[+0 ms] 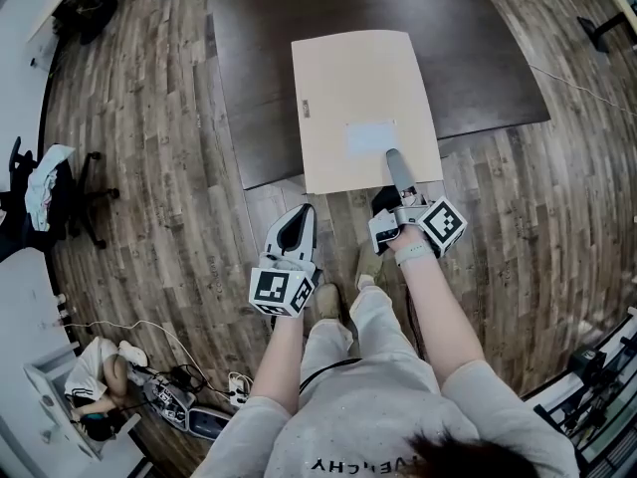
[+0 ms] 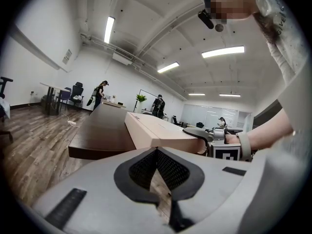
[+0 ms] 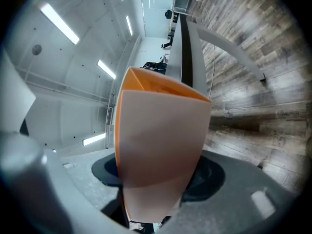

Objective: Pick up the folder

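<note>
A tan folder [image 1: 358,98] lies flat on the dark table [image 1: 259,78], its near edge sticking out past the table's front edge. My right gripper [image 1: 394,162] has that near edge between its jaws, one finger [image 1: 400,175] lying on top beside the white label, the other hidden underneath. In the right gripper view the folder [image 3: 161,145] fills the gap from pad to pad of the right gripper [image 3: 158,172]. My left gripper [image 1: 302,210] is shut and empty, over the floor short of the table edge. The left gripper view has the left gripper [image 2: 157,150] facing the folder [image 2: 156,130].
Wood floor surrounds the table [image 2: 102,130]. An office chair [image 1: 60,192] draped with cloth stands at the left. Cables and bags [image 1: 149,386] lie on the floor at lower left. People stand at desks [image 2: 102,96] far off. My feet are just below the table edge.
</note>
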Demonstrator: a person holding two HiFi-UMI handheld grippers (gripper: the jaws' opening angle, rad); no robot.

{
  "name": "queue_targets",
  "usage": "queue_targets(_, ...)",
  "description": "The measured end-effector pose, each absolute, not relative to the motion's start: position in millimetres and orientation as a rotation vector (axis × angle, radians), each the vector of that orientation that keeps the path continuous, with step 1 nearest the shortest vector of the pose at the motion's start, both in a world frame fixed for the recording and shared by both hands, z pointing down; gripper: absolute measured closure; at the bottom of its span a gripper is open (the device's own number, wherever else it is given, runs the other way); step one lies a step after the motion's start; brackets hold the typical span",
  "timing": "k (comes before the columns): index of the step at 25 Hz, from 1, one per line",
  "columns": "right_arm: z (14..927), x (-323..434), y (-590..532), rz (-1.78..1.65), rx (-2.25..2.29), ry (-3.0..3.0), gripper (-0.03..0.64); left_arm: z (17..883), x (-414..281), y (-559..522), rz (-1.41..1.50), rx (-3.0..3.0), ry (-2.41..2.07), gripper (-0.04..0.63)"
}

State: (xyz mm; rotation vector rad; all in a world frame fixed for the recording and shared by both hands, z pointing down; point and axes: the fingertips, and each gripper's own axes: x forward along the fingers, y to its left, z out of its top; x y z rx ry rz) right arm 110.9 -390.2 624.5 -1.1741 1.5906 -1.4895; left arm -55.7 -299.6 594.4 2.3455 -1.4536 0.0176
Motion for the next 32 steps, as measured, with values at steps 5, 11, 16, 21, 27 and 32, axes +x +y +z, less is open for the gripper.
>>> queue_targets(5,621,117,-383,-1.463,-1.169,1.561,0.344,590,-63,-291,0.018,2.347,-1.465,0.597)
queue_targets(11,613,122,-379,-1.437,-1.178,1.545,0.353,581,-75,-287,0.007,2.346,-1.491,0.597)
queue_targets(16,600,127,-378,-1.383,-1.214,1.604,0.353,575,-86,-285,-0.004,2.344,-1.511,0.597)
queue_targets(21,584,139,-379,-1.334,-1.233,1.628,0.353,566,-89,-289,-0.016,2.345,-1.525,0.597)
queue_targets(27,571,147,-382,-1.295,-1.278,1.701,0.353,555,-93,-297,-0.038,2.349,-1.537,0.597)
queue_targets(32,557,152,-383,-1.265,-1.306,1.758,0.353,544,-90,-305,-0.050,2.362,-1.540,0.597)
